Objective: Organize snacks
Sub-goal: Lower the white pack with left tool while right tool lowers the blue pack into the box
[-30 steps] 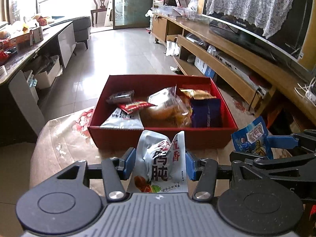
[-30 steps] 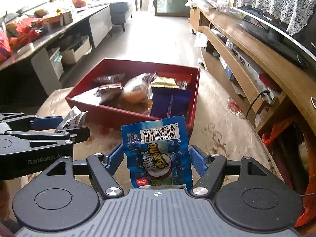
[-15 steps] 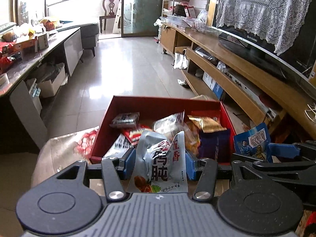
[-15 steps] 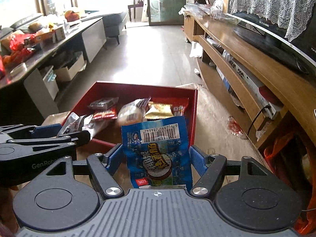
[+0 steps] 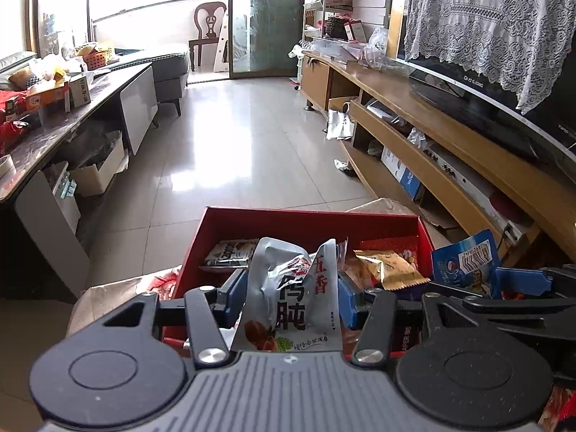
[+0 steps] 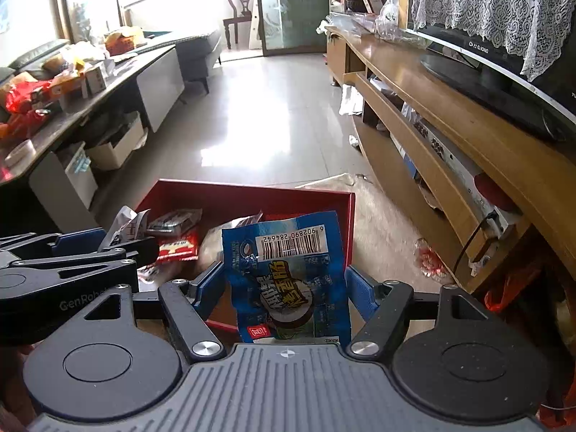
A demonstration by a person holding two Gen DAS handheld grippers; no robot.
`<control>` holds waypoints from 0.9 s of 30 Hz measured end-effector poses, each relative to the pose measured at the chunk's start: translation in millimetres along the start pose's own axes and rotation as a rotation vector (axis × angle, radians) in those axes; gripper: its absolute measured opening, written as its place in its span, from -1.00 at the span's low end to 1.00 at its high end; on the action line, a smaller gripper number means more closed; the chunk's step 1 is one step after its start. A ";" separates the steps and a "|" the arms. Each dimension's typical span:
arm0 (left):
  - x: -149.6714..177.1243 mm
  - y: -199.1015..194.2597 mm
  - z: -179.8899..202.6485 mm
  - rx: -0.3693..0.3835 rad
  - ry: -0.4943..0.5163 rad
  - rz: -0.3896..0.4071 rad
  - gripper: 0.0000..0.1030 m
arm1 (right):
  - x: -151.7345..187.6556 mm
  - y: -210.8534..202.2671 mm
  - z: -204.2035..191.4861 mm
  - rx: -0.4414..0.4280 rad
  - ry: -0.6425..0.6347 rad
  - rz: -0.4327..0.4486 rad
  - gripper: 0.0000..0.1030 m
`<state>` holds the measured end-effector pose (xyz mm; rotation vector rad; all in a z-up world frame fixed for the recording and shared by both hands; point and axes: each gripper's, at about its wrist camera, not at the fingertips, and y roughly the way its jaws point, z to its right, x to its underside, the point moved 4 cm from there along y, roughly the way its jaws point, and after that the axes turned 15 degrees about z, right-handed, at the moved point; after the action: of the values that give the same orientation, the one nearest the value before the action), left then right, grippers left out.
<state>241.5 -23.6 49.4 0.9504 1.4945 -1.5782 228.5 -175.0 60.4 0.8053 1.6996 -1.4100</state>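
My left gripper (image 5: 292, 297) is shut on a silver snack packet (image 5: 293, 289) with red and black print, held over the near part of the red box (image 5: 309, 217). My right gripper (image 6: 286, 288) is shut on a blue snack packet (image 6: 288, 277) with a barcode, above the box's (image 6: 252, 194) right side. Each gripper shows in the other's view: the right one (image 5: 504, 284) with its blue packet (image 5: 464, 259), the left one (image 6: 90, 243) with its silver packet (image 6: 126, 223). Inside the box lie several snack packets, among them a gold one (image 5: 388, 268) and a red one (image 6: 178, 248).
The box rests on a patterned cloth (image 5: 118, 289). A long wooden TV bench (image 5: 450, 151) with a television (image 5: 504, 115) runs along the right. A cluttered dark table (image 5: 54, 126) stands at the left. Tiled floor (image 5: 244, 151) stretches beyond the box.
Both grippers have moved forward with their packets, from in front of the box to over it. The box now sits lower and closer in both views.
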 end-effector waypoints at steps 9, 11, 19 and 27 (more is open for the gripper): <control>3.5 28.4 -0.4 -0.039 0.015 -0.027 -0.02 | 1.2 24.5 3.5 0.001 0.011 -0.020 0.51; 6.9 36.6 0.6 -0.046 0.021 -0.039 -0.02 | 4.4 30.8 4.8 0.002 0.013 -0.029 0.51; 19.4 60.9 -0.7 -0.069 0.035 -0.085 -0.02 | 17.1 55.0 8.8 0.009 0.034 -0.069 0.51; 27.8 72.0 -5.8 -0.088 0.035 -0.122 0.00 | 25.4 69.0 4.8 0.005 0.040 -0.087 0.53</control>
<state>293.9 -21.2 -7.6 0.8551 1.6596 -1.5736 275.1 -167.0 3.8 0.7756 1.7813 -1.4657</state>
